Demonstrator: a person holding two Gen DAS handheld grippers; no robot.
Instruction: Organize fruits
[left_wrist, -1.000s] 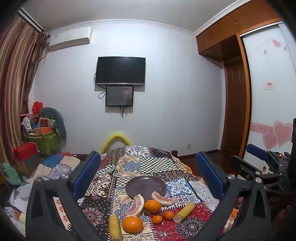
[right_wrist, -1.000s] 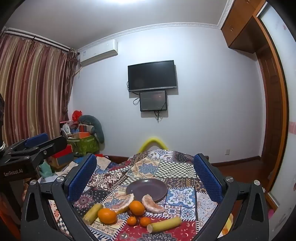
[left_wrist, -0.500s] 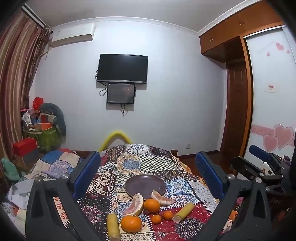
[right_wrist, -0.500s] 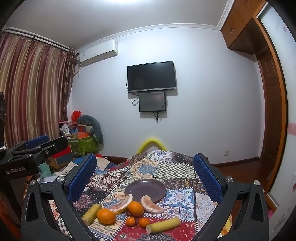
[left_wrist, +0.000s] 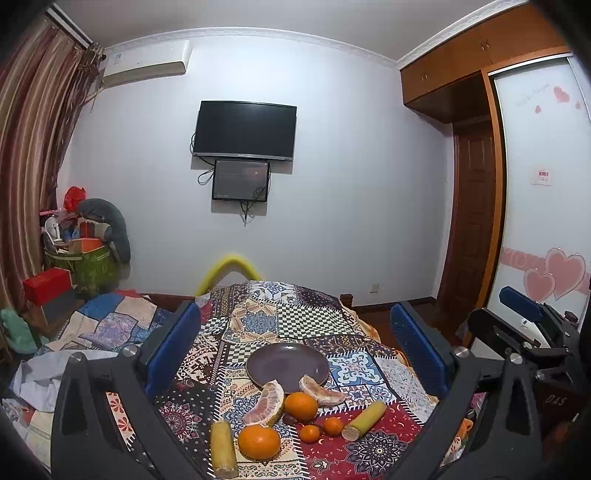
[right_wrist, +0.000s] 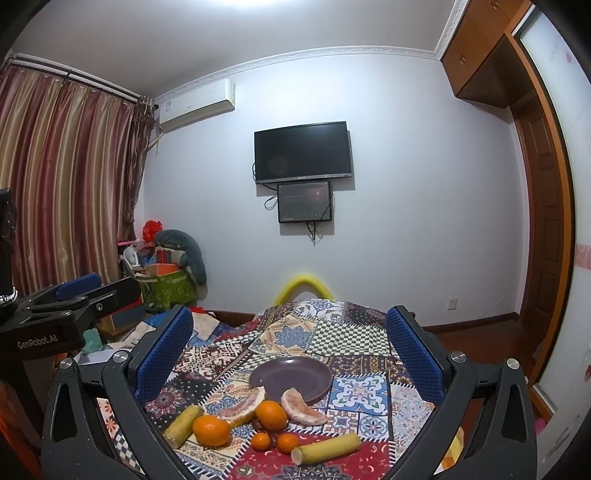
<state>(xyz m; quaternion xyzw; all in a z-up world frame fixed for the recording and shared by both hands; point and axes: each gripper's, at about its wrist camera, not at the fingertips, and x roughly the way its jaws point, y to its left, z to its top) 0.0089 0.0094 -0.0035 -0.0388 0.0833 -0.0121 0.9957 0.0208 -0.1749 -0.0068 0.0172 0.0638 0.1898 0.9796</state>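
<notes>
An empty dark purple plate (left_wrist: 287, 366) (right_wrist: 291, 377) sits on the patterned tablecloth (left_wrist: 258, 321). In front of it lie two pomelo wedges (left_wrist: 266, 404) (left_wrist: 322, 387), two large oranges (left_wrist: 259, 441) (left_wrist: 301, 406), two small oranges (left_wrist: 309, 433) (left_wrist: 333, 425) and two yellow sugarcane pieces (left_wrist: 223, 449) (left_wrist: 364, 421). My left gripper (left_wrist: 295, 350) is open and empty, held above and short of the fruit. My right gripper (right_wrist: 290, 354) is open and empty too, likewise back from the fruit. Each gripper shows at the edge of the other's view (left_wrist: 524, 332) (right_wrist: 66, 306).
The table's far end has a yellow padded arch (left_wrist: 229, 269). Boxes and bags (left_wrist: 81, 254) pile up at the left by the curtains. A TV (left_wrist: 245, 131) hangs on the far wall. A wardrobe and door (left_wrist: 476, 221) stand at the right.
Both grippers drifted slightly; the view tilted a little so the fruit sits marginally lower and closer in frame. Nothing on the table moved. Both grippers stay open.
</notes>
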